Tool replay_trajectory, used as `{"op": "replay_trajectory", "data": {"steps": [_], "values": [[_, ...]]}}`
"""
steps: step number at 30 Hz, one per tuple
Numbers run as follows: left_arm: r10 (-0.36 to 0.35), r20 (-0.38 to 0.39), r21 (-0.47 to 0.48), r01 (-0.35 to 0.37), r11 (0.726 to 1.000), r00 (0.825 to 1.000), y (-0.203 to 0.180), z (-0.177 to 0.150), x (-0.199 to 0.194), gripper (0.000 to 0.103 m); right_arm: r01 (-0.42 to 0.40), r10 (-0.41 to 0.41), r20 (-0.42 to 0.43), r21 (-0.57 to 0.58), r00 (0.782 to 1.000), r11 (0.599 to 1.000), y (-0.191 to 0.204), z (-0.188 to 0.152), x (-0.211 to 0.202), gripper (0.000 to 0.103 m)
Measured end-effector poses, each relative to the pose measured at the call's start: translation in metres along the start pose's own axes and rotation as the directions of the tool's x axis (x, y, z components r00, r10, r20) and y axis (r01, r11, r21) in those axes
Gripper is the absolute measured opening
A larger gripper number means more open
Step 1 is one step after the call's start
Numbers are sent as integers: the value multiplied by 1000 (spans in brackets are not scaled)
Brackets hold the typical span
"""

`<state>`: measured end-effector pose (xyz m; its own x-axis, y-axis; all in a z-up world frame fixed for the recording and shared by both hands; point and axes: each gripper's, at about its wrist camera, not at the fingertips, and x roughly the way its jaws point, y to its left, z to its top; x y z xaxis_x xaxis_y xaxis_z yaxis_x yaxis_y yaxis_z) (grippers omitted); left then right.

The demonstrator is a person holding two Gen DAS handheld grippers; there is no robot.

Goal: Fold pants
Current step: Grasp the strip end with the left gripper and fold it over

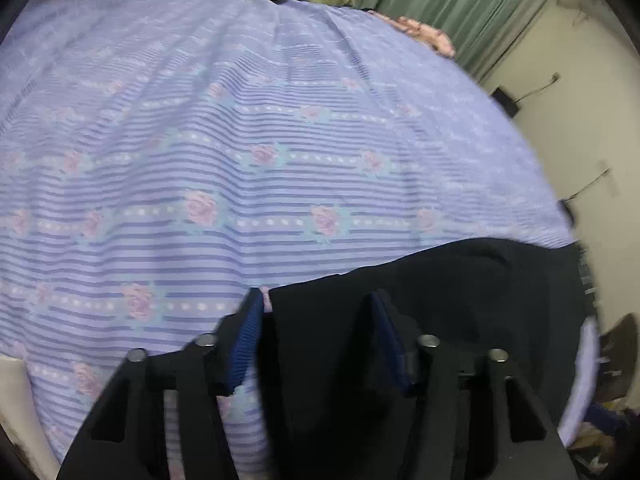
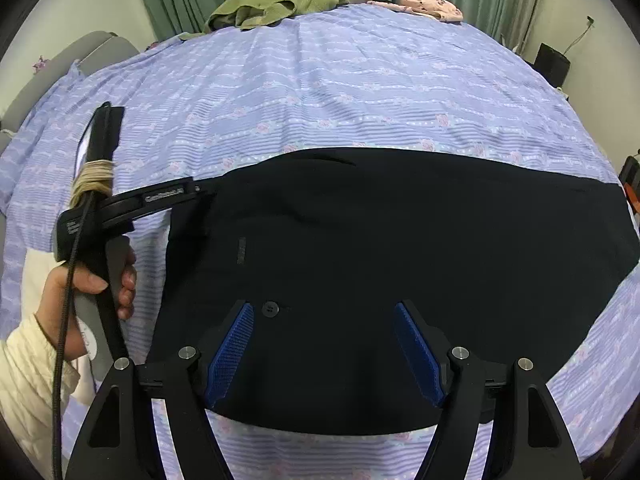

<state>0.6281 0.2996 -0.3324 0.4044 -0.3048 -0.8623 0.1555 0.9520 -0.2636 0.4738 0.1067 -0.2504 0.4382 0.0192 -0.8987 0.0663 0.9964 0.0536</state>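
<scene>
Left gripper (image 1: 316,300) part-open astride pants (image 2: 400,240) corner at bedsheet (image 2: 360,80) near edge; right gripper (image 2: 324,312) wide, empty. Risk: pads pinch sheet too.

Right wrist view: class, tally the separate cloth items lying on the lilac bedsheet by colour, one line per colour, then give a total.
Black: 1, the pants
Green: 1, a crumpled garment at the far edge
Pink: 1, a small patterned cloth at the far edge
Total: 3

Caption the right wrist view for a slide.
Open right gripper above black pants on floral bedsheet; left gripper at their edge.
</scene>
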Motion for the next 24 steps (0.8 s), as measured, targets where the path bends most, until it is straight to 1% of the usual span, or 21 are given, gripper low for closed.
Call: {"op": "replay_trajectory", "data": {"steps": [1,3,4,5,7,8,10,12,13,14,15,16,17,18,19,20,21,23,24], "values": [[32,-4,15,-32,999,999,-3,-1,0,37,3,-3,-1,-1,1000,1000,0,0,1,73],[38,12,21,-38,999,999,-3,-3,-8,32,6,-6,-5,-7,1000,1000,-1,-4,1,73],[35,23,17,-35,999,999,-1,-3,-13,17,4,-4,-6,-8,1000,1000,-1,-4,0,73],[45,34,12,-45,999,998,1,-4,-20,10,1,-1,-3,-8,1000,1000,-2,-5,-1,73],[-12,63,-25,14,1000,998,11,-2,-35,10,-6,6,12,-3,1000,1000,-1,-5,-6,73],[-12,75,-26,14,1000,997,15,-1,-39,10,-11,11,21,-3,1000,1000,-1,-5,-8,73],[28,71,-20,-26,999,997,18,-2,-34,10,-14,14,45,-13,999,1000,4,-3,-12,73],[68,27,-35,-67,997,997,22,-6,-18,11,-1,3,54,-36,999,999,8,-1,-12,73],[93,21,-19,-93,996,995,19,-8,-15,14,13,-10,53,-42,999,999,10,0,-12,73],[121,22,4,-121,993,992,15,-8,-17,19,24,-21,52,-48,998,999,9,0,-11,73],[146,28,13,-147,989,989,11,-9,-24,21,31,-28,53,-53,998,998,8,0,-12,73],[166,39,19,-167,986,985,8,-9,-32,37,37,-34,57,-55,998,998,6,-2,-14,73],[177,67,33,-179,983,982,5,-12,-47,56,34,-31,65,-52,997,998,1,-4,-18,73],[160,114,39,-165,985,981,3,-19,-68,63,30,-26,76,-46,997,999,-5,-6,-23,73],[132,142,39,-139,990,981,2,-28,-84,67,30,-27,88,-36,996,999,-11,-10,-29,73],[105,155,36,-112,993,982,2,-39,-102,68,30,-27,96,-29,995,999,-19,-14,-35,73],[99,156,25,-104,994,983,3,-50,-115,68,28,-26,105,-25,994,999,-26,-19,-42,73],[93,156,-38,-89,995,983,5,-80,-137,73,42,-40,126,-9,991,999,-42,-30,-56,73],[69,139,-82,-58,995,988,6,-98,-144,74,53,-53,130,3,990,999,-51,-38,-62,73]]}}
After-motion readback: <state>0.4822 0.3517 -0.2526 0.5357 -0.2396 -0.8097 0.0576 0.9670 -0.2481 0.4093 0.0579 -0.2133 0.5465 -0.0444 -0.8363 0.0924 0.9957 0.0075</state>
